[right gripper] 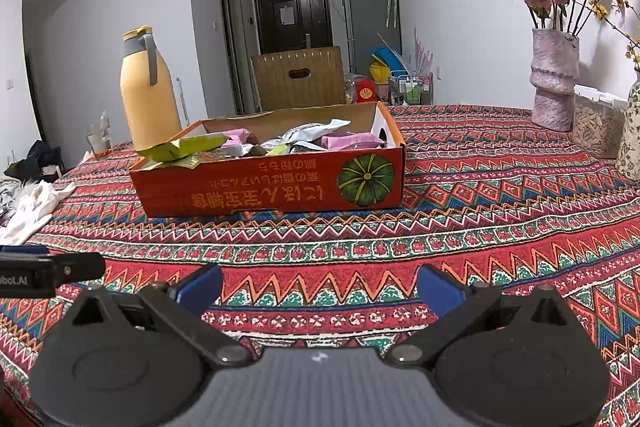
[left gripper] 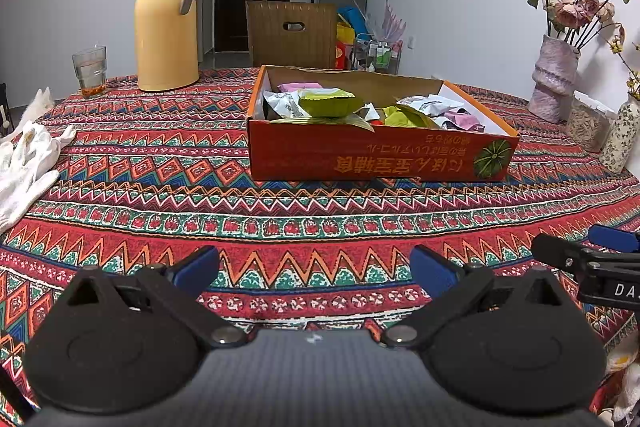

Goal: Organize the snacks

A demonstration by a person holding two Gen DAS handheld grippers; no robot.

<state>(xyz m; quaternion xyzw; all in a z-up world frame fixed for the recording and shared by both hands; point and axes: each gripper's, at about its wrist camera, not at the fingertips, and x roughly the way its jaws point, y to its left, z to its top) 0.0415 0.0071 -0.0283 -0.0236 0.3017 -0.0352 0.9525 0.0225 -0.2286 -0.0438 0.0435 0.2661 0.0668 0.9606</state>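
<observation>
Firstly, from the left wrist camera, the left gripper (left gripper: pixel 314 269) hangs low over the patterned tablecloth (left gripper: pixel 280 211), with its two blue fingers (left gripper: pixel 198 269) spread wide and nothing between them. Well ahead of it stands the orange cardboard box (left gripper: pixel 376 157), and the snack packets (left gripper: pixel 332 103) lie inside it in a loose pile: green, white and pink wrappers. Behind the box on the left are a yellow thermos jug (left gripper: pixel 166 23) and, beside it, a drinking glass (left gripper: pixel 90 71). White gloves (left gripper: pixel 28 163) lie at the left edge of the table. A pink vase with dried roses (left gripper: pixel 554 77) stands at the far right. At the right border, part of the right gripper (left gripper: pixel 600 259) is visible.

From the right wrist camera, the right gripper (right gripper: pixel 320 291) also is low above the cloth, its fingers (right gripper: pixel 440 291) wide apart and empty. The box (right gripper: pixel 272 183) is ahead and a little to the left, with one green packet (right gripper: pixel 188 147) resting over its near left rim. The left gripper (right gripper: pixel 52 269) shows at the left border.
</observation>
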